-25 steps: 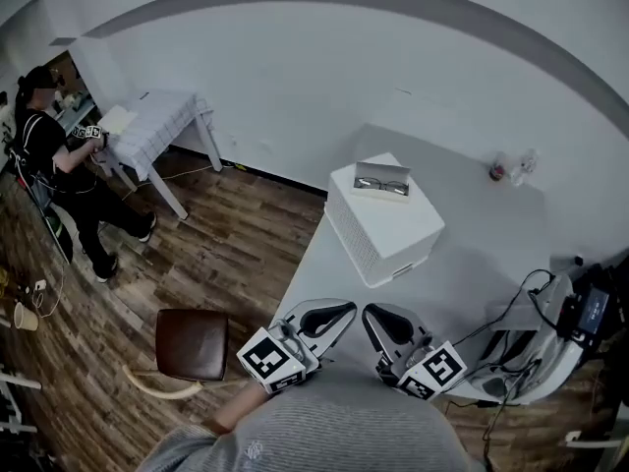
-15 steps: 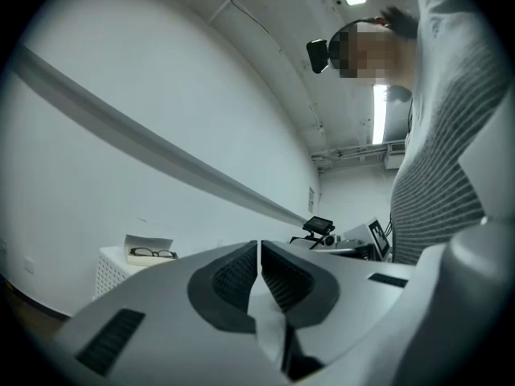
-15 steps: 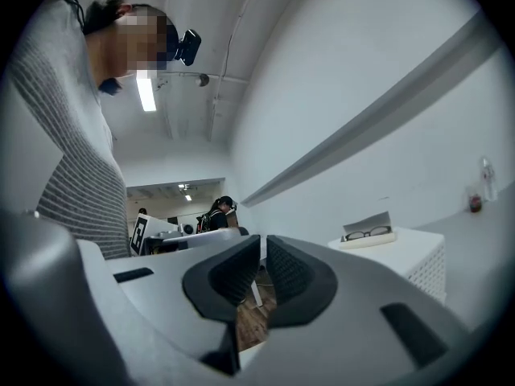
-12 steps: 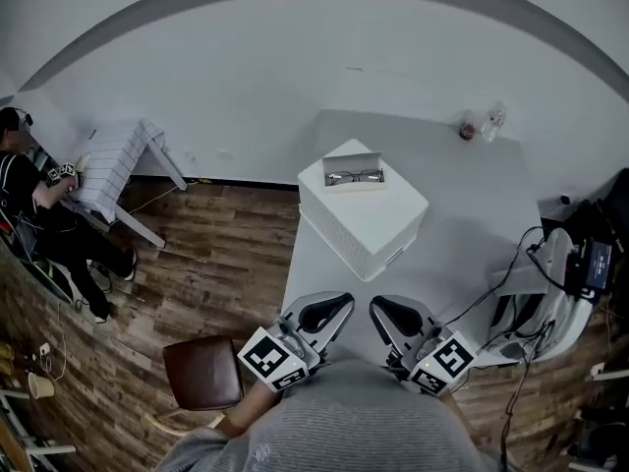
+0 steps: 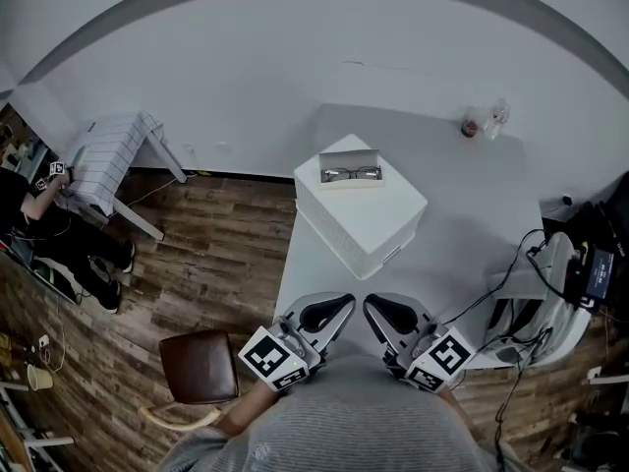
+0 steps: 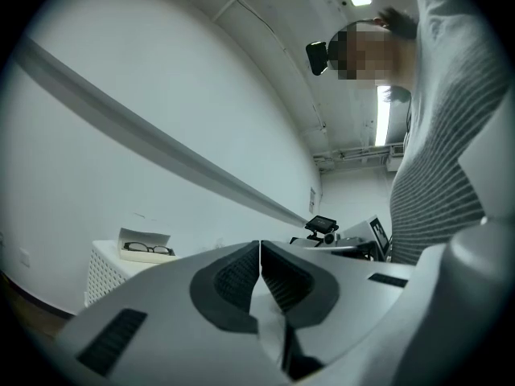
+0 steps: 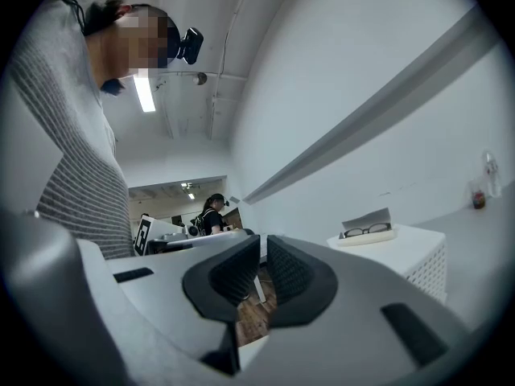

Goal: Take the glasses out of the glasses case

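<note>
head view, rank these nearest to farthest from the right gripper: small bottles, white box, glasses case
1. white box, just ahead of the right gripper
2. glasses case, on the box's far top
3. small bottles, far right of the table

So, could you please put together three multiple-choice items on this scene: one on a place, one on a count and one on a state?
1. Where does the glasses case sit?
A. on the floor
B. on the white box
C. on the brown stool

2. How many small bottles stand at the far end of the table?
A. two
B. four
C. none

3. The glasses case is:
A. shut
B. open and empty
C. open with the glasses in it

Answers:
1 B, the case rests on top of the box.
2 A, two bottles stand side by side there.
3 C, the lid is raised and the frames lie inside.
</note>
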